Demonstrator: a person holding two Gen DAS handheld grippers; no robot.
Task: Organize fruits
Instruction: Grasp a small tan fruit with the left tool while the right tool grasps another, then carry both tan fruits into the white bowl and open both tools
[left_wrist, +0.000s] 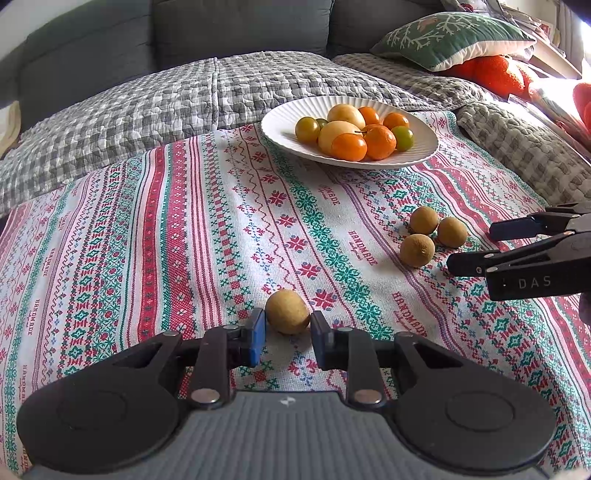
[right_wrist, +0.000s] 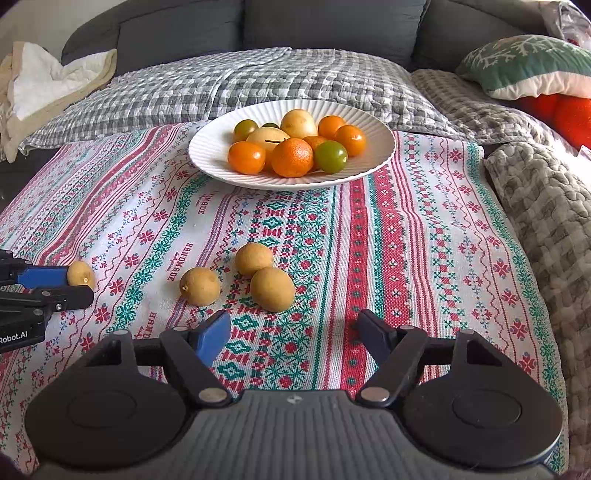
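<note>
A white ribbed plate (left_wrist: 280, 134) (right_wrist: 210, 155) at the far side of the patterned cloth holds several orange, yellow and green fruits (left_wrist: 349, 147) (right_wrist: 291, 157). Three small brown fruits (left_wrist: 417, 250) (right_wrist: 272, 288) lie clustered on the cloth. A fourth brown fruit (left_wrist: 287, 311) (right_wrist: 80, 274) lies apart. My left gripper (left_wrist: 288, 332) (right_wrist: 81, 286) is open, its blue pads on either side of this fruit with small gaps showing. My right gripper (right_wrist: 291, 328) (left_wrist: 469, 245) is open and empty, just short of the cluster.
The red, green and white cloth (left_wrist: 184, 240) covers a low surface before a grey sofa (left_wrist: 236, 29) with grey checked quilts (left_wrist: 147, 110). A green pillow (left_wrist: 450, 37) and orange cushions (left_wrist: 498, 74) lie at the right. A beige towel (right_wrist: 44, 85) lies at the left.
</note>
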